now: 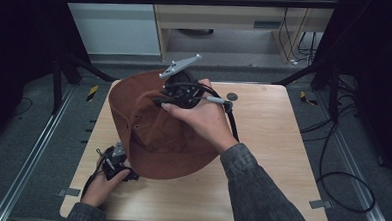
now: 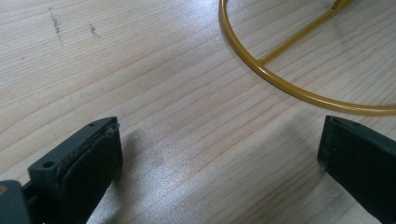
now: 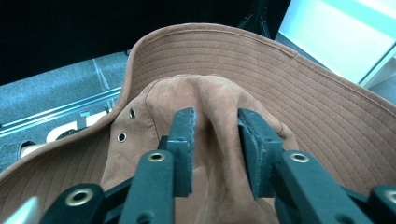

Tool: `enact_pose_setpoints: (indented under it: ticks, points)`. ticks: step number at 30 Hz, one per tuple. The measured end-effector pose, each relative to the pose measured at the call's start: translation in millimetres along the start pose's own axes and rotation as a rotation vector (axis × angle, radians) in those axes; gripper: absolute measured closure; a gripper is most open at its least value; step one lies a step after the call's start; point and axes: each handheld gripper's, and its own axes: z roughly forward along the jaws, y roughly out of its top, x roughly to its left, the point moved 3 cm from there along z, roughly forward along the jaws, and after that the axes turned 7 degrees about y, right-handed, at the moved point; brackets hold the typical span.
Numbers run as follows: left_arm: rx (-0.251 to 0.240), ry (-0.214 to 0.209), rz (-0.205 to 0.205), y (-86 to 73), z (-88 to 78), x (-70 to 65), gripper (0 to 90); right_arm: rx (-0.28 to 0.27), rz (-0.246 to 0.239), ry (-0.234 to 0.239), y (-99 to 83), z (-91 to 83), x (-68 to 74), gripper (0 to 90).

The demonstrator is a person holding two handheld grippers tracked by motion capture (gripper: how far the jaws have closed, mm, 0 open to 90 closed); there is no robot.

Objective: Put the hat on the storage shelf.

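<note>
A brown hat [image 1: 153,133] is seen on the wooden counter [image 1: 267,143], left of its middle, with the brim spread wide and the far edge raised. The right gripper [image 3: 215,130] is held over the crown, and in the right gripper view a ridge of crown cloth stands between its fingers [image 3: 183,140]. The fingers are parted a little; whether the pads press on the ridge cannot be told. Two eyelets [image 3: 127,125] are seen on the side of the crown. The left gripper [image 1: 116,159] is held at the near left edge of the brim, low over the counter. Its fingers [image 2: 88,163] are spread wide over bare wood with nothing between them. A yellow wire hoop [image 2: 280,79] lies just beyond them.
</note>
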Motion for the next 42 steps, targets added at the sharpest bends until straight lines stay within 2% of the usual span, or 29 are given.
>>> enact_pose_setpoints:
  ticks: [6, 15, 16, 17, 18, 19, 22, 26, 30, 35, 42]
  points:
    - [0.0, 0.0, 0.0, 0.0, 0.0, 0.0, 0.0, -0.003, 0.009, -0.009, 0.5, 0.0, -1.0, 60.0]
    - [0.0, 0.0, 0.001, 0.0, 0.0, 0.0, 0.0, -0.001, 0.006, -0.03, 0.2, -0.1, -1.1, 44.3]
    - [0.0, 0.0, 0.0, 0.0, 0.0, 0.0, 0.0, -0.006, 0.001, -0.032, 0.4, -1.6, -0.7, 40.3]
    - [0.0, 0.0, 0.0, 0.0, 0.0, 0.0, 0.0, -0.006, 0.001, -0.032, 0.4, -1.6, -0.7, 40.3]
    - [0.0, 0.0, 0.0, 0.0, 0.0, 0.0, 0.0, -0.012, 0.003, -0.037, 0.4, -3.5, -0.8, 35.0]
    - [0.0, 0.0, 0.0, 0.0, 0.0, 0.0, 0.0, -0.012, 0.003, -0.037, 0.4, -3.5, -0.8, 35.0]
    - [0.0, 0.0, 0.0, 0.0, 0.0, 0.0, 0.0, -0.018, 0.013, -0.035, 0.1, -8.4, -1.0, 24.1]
    - [0.0, 0.0, 0.0, 0.0, 0.0, 0.0, 0.0, -0.024, 0.016, -0.047, -0.6, -15.3, -1.1, 15.7]
    - [0.0, 0.0, 0.0, 0.0, 0.0, 0.0, 0.0, -0.036, 0.015, -0.058, -2.7, -21.7, -3.4, 12.0]
    - [0.0, -0.001, 0.0, -0.1, -0.1, -0.1, 0.0, -0.037, 0.036, -0.078, -12.9, -35.1, -13.6, 6.9]
    - [0.0, -0.002, 0.003, 0.2, 0.2, 0.1, 0.0, -0.049, 0.05, -0.1, -22.8, -50.5, -20.6, 5.9]
